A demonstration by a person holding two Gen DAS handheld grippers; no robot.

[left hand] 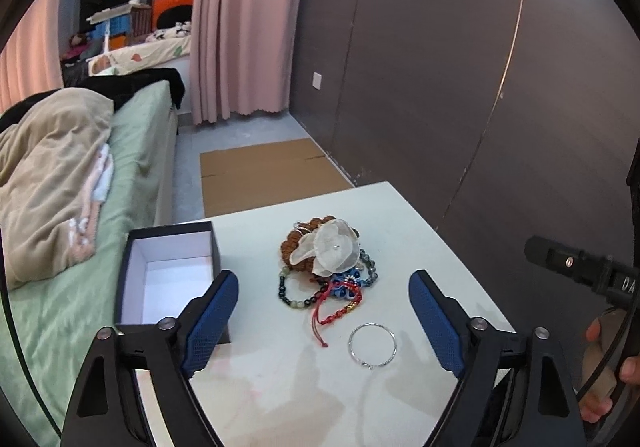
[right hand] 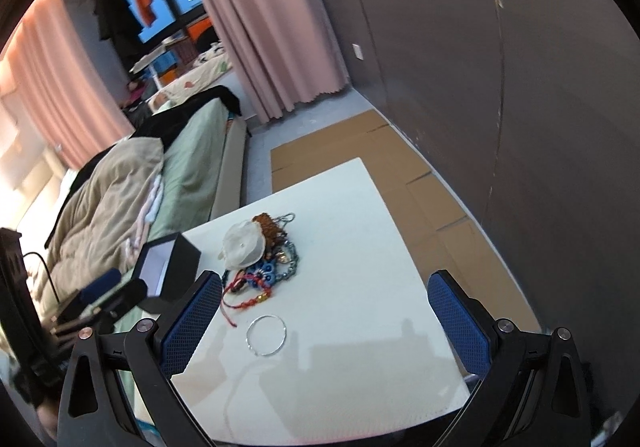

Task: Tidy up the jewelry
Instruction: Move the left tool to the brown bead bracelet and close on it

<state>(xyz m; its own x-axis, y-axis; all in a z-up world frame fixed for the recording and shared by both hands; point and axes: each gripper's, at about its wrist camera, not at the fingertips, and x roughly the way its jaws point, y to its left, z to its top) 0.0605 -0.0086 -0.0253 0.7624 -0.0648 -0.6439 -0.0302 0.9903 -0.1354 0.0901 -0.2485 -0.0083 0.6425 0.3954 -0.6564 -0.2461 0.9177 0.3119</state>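
A pile of jewelry (left hand: 328, 263) lies mid-table: a white fabric flower (left hand: 330, 249), brown beads, a dark bead bracelet (left hand: 288, 293), a blue ornament and a red cord bracelet (left hand: 332, 311). A thin silver bangle (left hand: 373, 343) lies alone in front of the pile. An open black box with a white inside (left hand: 168, 275) stands at the table's left edge. My left gripper (left hand: 324, 319) hangs open above the table, nothing between its blue pads. My right gripper (right hand: 326, 323) is also open over the silver bangle (right hand: 267, 335), short of the pile (right hand: 260, 251) and the box (right hand: 168, 267).
The white table (left hand: 420, 247) stands between a bed with green sheets and a beige blanket (left hand: 60, 183) on the left and a dark brown wall (left hand: 480, 87) on the right. Flat cardboard (left hand: 264, 171) lies on the floor beyond. A hand (left hand: 600, 367) shows at the right edge.
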